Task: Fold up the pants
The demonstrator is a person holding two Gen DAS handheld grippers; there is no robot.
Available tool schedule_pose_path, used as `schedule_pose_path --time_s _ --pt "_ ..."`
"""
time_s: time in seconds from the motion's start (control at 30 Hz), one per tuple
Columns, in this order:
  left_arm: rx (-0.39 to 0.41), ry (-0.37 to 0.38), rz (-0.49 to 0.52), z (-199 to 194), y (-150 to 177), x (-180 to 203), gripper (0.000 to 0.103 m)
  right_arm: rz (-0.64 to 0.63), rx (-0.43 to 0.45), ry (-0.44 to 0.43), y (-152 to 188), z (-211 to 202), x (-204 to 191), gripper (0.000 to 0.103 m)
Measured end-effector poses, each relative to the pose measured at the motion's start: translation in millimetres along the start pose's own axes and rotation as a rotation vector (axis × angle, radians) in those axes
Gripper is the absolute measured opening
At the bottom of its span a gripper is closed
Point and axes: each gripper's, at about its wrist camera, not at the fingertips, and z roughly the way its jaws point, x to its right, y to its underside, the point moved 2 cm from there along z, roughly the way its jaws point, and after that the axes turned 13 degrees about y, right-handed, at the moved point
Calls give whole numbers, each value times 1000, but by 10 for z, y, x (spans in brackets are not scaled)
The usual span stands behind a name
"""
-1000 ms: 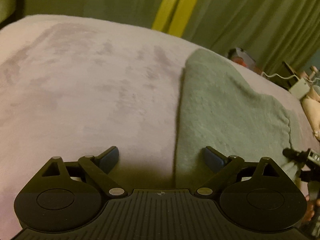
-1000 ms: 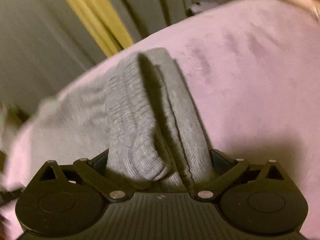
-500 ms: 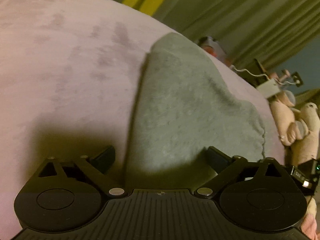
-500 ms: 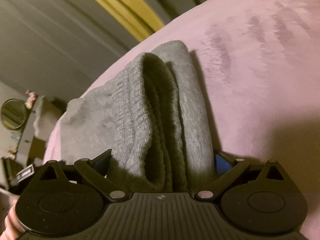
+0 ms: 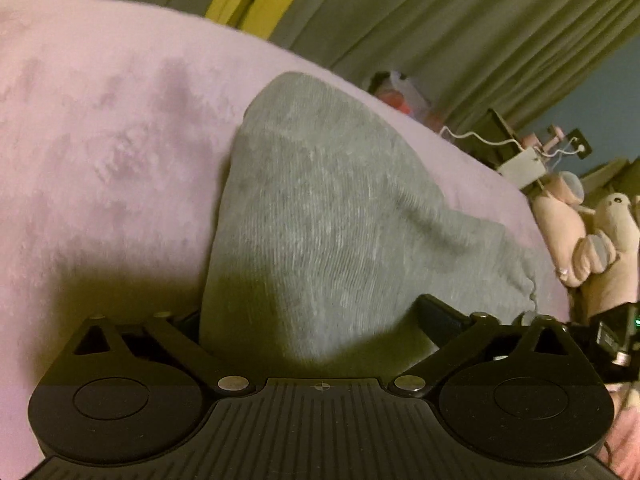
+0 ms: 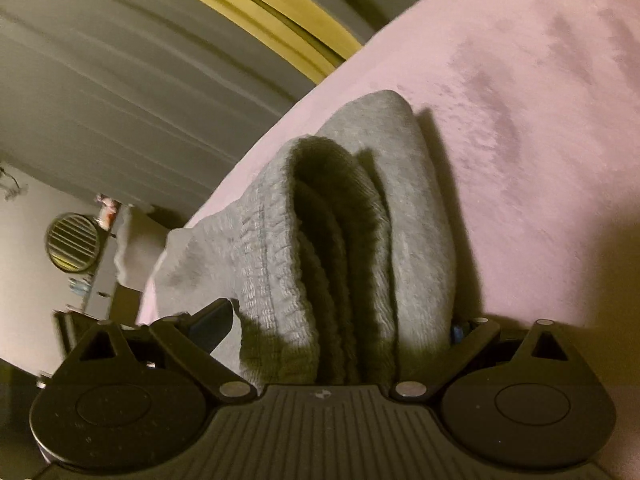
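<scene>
The pants point(image 5: 320, 208), a soft, light grey knit already folded into thick layers, are seen lying on the pink blanket point(image 5: 100, 140) in the middle of the left wrist view, and would best be taken at the stacked edge so that no layer slips. The left gripper point(image 5: 316, 320) is held low and level, its jaws apart around the near fold. In the right wrist view the right gripper point(image 6: 344, 320) is tilted, its jaws wide around the waistband end point(image 6: 280, 240); a firm clamp cannot be told.

Grey pants point(image 5: 320, 220) between spread fingers point(image 5: 438, 314)
</scene>
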Motion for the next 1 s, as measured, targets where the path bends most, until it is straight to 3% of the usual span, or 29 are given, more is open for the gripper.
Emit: schedule_pose_path --time_s 0.13,0.2,0.27,0.4,0.6,0.63,0.67,0.7,0.77,0.83,0.87,0.93,1.0 --pt "33 -25 80 -27 48 123 66 -172 54 142 136 -59 -257 73" --pt "55 -8 72 -77 37 127 51 -142 64 137 150 -125 -308 69" --pt "83 23 67 -147 13 135 45 -137 94 150 181 -197 -383 67" --pt "150 94 100 -267 -102 237 39 -67 176 78 249 -376 -550 61" --pt "347 194 165 -654 -337 449 36 -61 273 -9 126 -468 -1030 56" --pt "377 185 176 -720 -369 452 37 -61 291 -23 85 -489 -1092 56" --pt "407 154 187 -784 -403 440 45 -63 310 -33 40 -507 -1134 56" --pt "432 90 191 -830 -436 406 68 -71 332 -36 -24 -498 -1205 59" --pt "507 -144 211 -916 -455 299 98 -83 366 23 -178 -420 -1296 75" --pt "592 -335 243 -996 -417 176 100 -61 363 178 -270 -294 -1334 92" --pt "558 -382 238 -1001 -432 101 100 -53 370 263 -274 -254 -1341 92" --pt "488 -366 182 -975 -453 -22 100 -78 424 365 -193 -249 -1375 94" --pt "469 -283 91 -919 -449 -104 100 -114 433 362 -82 -240 -1438 94"
